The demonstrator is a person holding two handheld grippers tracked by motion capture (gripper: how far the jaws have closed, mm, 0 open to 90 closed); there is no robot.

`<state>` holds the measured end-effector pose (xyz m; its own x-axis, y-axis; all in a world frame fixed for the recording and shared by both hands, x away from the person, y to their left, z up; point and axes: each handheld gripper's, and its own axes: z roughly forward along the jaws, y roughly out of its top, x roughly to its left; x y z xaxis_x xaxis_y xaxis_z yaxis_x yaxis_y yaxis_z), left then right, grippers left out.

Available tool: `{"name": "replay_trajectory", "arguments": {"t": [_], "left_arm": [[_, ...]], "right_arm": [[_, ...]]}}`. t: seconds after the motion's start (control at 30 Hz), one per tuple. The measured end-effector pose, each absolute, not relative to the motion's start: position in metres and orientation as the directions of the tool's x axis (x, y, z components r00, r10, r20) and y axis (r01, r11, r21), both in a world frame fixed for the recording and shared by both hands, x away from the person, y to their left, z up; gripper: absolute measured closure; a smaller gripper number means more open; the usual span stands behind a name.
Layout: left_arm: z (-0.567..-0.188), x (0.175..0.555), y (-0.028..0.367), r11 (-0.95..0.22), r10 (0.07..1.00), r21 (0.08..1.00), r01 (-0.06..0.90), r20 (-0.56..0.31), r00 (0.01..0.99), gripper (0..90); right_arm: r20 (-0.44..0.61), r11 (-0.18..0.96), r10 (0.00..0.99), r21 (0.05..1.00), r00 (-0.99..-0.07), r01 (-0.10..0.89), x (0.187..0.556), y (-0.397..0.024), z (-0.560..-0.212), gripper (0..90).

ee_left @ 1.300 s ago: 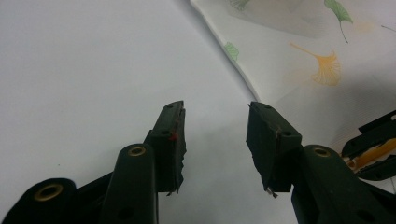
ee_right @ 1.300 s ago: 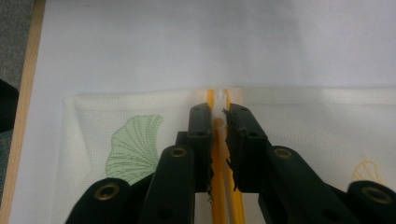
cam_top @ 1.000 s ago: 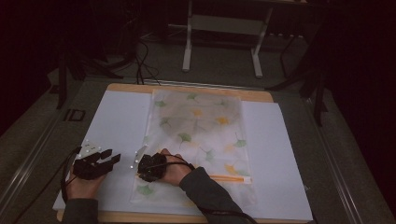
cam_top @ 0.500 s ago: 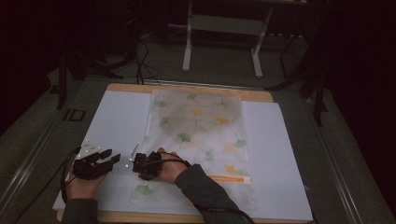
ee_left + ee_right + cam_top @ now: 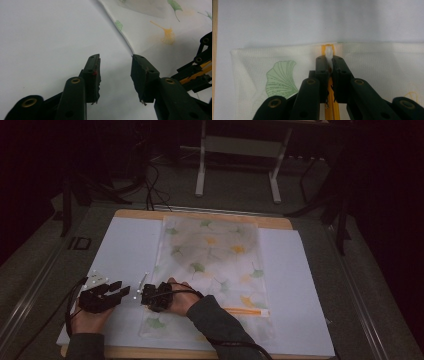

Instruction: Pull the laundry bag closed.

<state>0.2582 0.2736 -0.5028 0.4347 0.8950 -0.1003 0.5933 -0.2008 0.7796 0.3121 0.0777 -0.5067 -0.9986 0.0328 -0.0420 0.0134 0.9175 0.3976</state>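
The right gripper [image 5: 329, 65] has just been closing, and its fingers [image 5: 322, 72] are now clenched on the white zip pull [image 5: 328, 53] at the end of the orange zip [image 5: 331, 110]. The pull pokes out just past the fingertips, at the bag's edge. In the high view this gripper [image 5: 150, 296] sits at the bag's near left corner, the hand [image 5: 181, 296] resting on the bag.

The left gripper [image 5: 115, 71] has its fingers [image 5: 93, 72] released, with a clear gap between them that has just narrowed a little and nothing in it. They hover over the white sheet [image 5: 45, 37], the bag's edge just beyond the right fingertip. From above, that gripper [image 5: 122, 292] lies just left of the bag, close to the right gripper but apart from it.

One bag [image 5: 215, 255], pale with green and yellow leaf prints, lies flat lengthwise up the middle of the sheet [image 5: 125, 245], which covers the wooden worktop [image 5: 280, 222]. One zip runs across the bag's near end [image 5: 245, 310]. Two grippers, two hands.
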Motion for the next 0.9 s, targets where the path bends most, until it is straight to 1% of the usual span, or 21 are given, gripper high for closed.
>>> {"name": "replay_trajectory", "arguments": {"t": [0.13, 0.47, 0.53, 0.7, 0.9], "left_arm": [[-0.502, 0.258, 0.273, -0.205, 0.891, 0.777, 0.595, -0.103, 0.441, 60.4], [-0.501, 0.256, 0.271, -0.223, 0.871, 0.767, 0.602, -0.121, 0.477, 60.1], [-0.501, 0.255, 0.271, -0.221, 0.865, 0.766, 0.604, -0.132, 0.484, 61.3], [-0.499, 0.254, 0.27, -0.212, 0.859, 0.762, 0.612, -0.153, 0.488, 61.3], [-0.5, 0.255, 0.267, -0.197, 0.841, 0.734, 0.649, -0.214, 0.497, 60.1]], "right_arm": [[-0.054, 0.916, 0.019, 0.401, -0.998, -0.004, 0.311, 0.075, -0.505, 84.2], [-0.069, 0.908, 0.022, 0.418, -0.997, -0.009, 0.31, 0.073, -0.501, 84.3], [-0.073, 0.907, 0.022, 0.42, -0.997, -0.01, 0.309, 0.072, -0.5, 84.3], [-0.077, 0.898, 0.025, 0.439, -0.997, -0.011, 0.309, 0.07, -0.497, 84.3], [-0.087, 0.894, 0.023, 0.447, -0.996, -0.018, 0.308, 0.069, -0.495, 84.3]]}}
